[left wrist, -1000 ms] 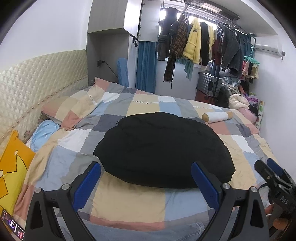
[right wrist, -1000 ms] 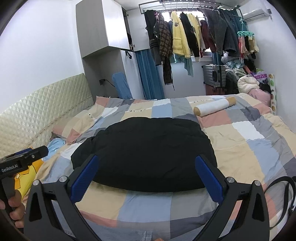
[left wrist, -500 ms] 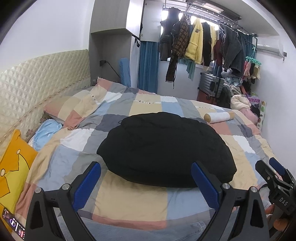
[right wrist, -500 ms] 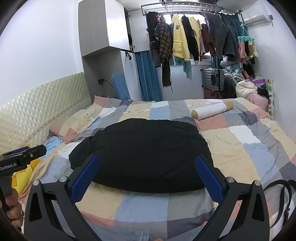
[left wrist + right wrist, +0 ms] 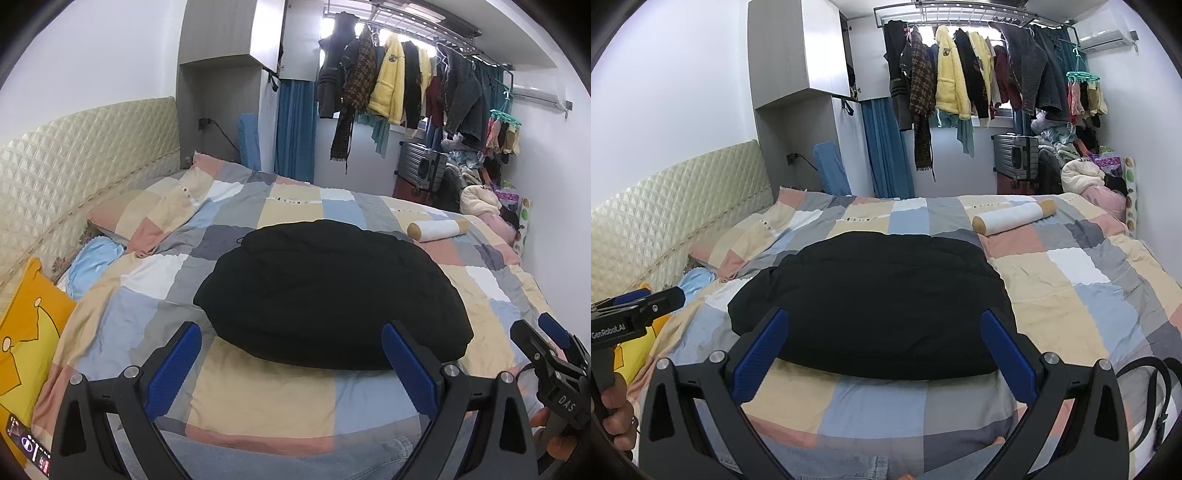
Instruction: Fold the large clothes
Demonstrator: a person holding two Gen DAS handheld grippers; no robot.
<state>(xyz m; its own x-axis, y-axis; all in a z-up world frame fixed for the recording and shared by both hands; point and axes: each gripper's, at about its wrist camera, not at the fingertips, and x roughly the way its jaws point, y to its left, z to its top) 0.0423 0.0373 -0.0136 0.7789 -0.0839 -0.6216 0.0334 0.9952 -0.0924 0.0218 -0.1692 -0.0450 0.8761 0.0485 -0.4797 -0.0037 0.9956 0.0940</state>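
A black padded garment (image 5: 325, 291) (image 5: 871, 306) lies folded into a thick rounded bundle on the checked bedspread (image 5: 258, 402) (image 5: 1082, 280). My left gripper (image 5: 291, 363) hovers open above the near edge of the bed, short of the bundle, with nothing between its blue pads. My right gripper (image 5: 886, 350) is also open and empty, held just in front of the bundle's near edge. In the left wrist view the right gripper (image 5: 550, 347) shows at the right edge. The left gripper (image 5: 635, 306) shows at the left edge of the right wrist view, with a hand on its handle.
A white roll pillow (image 5: 437, 229) (image 5: 1012, 218) lies behind the bundle to the right. A yellow cushion (image 5: 26, 332) and a light blue pillow (image 5: 92, 262) sit by the quilted headboard (image 5: 74, 155). Clothes hang on a rack (image 5: 979, 77); a black strap (image 5: 1152, 387) lies at right.
Both grippers have lifted and drawn back slightly, so the view has tilted up a little. The black bundle has not moved and both grippers stay open.
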